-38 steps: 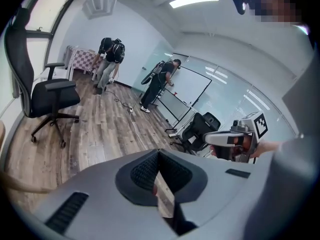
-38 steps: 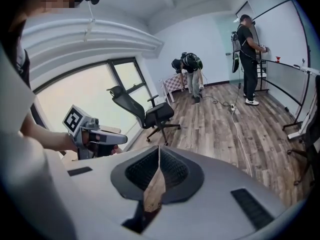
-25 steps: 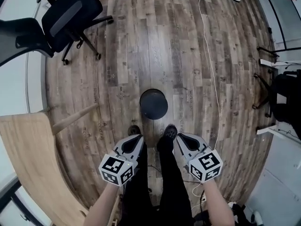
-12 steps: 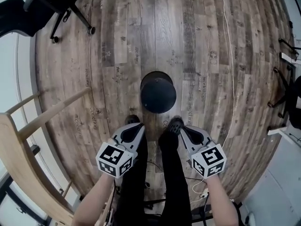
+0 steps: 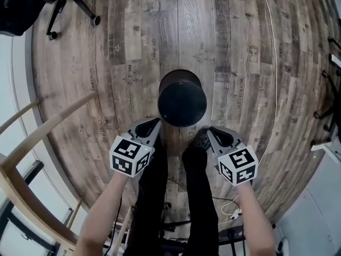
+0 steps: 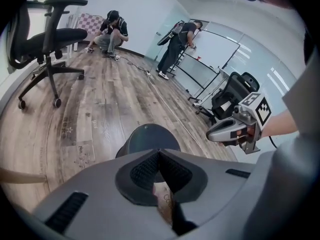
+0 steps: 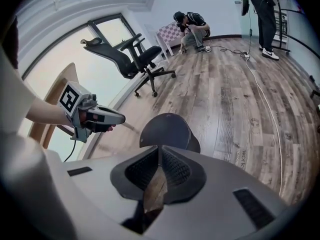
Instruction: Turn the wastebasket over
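A round black wastebasket (image 5: pixel 182 101) stands on the wood floor with a closed, flat face upward. It also shows in the left gripper view (image 6: pixel 150 136) and the right gripper view (image 7: pixel 167 129). My left gripper (image 5: pixel 154 122) hovers at its near left side, jaws shut with nothing between them (image 6: pixel 159 154). My right gripper (image 5: pixel 210 131) hovers at its near right side, also shut and empty (image 7: pixel 160 150). Neither touches the basket. Each gripper shows in the other's view: the right one (image 6: pixel 210 135), the left one (image 7: pixel 122 120).
My legs and dark shoes (image 5: pixel 194 143) stand just behind the basket. A wooden chair frame (image 5: pixel 37 143) is at the left, a black office chair (image 5: pixel 32 4) at the far left. A white cable (image 5: pixel 273 52) runs along the floor on the right. Two people (image 6: pixel 112 31) are at the far wall.
Both grippers have come down toward the wastebasket, which now looks larger and closer between them. Their jaws have stayed shut.
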Demonstrator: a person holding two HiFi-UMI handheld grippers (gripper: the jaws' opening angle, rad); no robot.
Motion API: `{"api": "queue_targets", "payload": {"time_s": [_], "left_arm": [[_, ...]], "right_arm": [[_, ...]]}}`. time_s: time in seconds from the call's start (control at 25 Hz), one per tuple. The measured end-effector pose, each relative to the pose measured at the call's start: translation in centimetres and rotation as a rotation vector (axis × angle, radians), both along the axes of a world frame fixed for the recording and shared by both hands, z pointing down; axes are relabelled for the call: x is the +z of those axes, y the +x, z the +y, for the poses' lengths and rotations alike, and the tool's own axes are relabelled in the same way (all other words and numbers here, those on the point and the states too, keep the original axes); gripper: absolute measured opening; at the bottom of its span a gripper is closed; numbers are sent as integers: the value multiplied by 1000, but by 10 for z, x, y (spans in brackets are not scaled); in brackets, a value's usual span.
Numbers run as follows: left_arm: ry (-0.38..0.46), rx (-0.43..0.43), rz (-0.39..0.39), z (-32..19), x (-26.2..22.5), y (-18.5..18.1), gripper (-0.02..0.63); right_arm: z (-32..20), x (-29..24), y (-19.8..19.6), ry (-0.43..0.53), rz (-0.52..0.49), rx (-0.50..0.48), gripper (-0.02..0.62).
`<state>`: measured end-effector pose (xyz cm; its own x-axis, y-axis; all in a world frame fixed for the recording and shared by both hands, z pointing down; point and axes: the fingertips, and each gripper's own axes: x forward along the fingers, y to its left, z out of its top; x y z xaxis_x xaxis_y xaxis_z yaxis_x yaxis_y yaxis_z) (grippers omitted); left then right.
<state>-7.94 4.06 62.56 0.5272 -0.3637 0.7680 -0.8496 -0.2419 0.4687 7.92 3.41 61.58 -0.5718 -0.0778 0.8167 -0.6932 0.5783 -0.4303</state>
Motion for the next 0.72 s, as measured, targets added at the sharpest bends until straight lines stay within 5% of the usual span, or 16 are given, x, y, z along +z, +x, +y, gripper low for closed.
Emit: {"api": "queue_targets", "payload": {"time_s": [0.16, 0.24, 0.36, 0.52, 0.72], "left_arm": [[-29, 17, -31, -7, 28, -9, 24], [-26, 41, -45, -10, 41, -14, 92], [-17, 77, -29, -15, 65, -19, 135], [-71, 102, 37, -18, 90, -18, 263], [-106, 94, 115, -23, 106, -7, 317]], "right_arm": [[-6, 30, 2, -20, 39, -4, 42], [-9, 44, 3, -36, 52, -6, 171], [-15, 63, 2, -51, 57, 8, 266], [-27, 84, -5, -81, 15, 40, 308], [-36, 110, -8, -106, -18, 47, 325]]}}
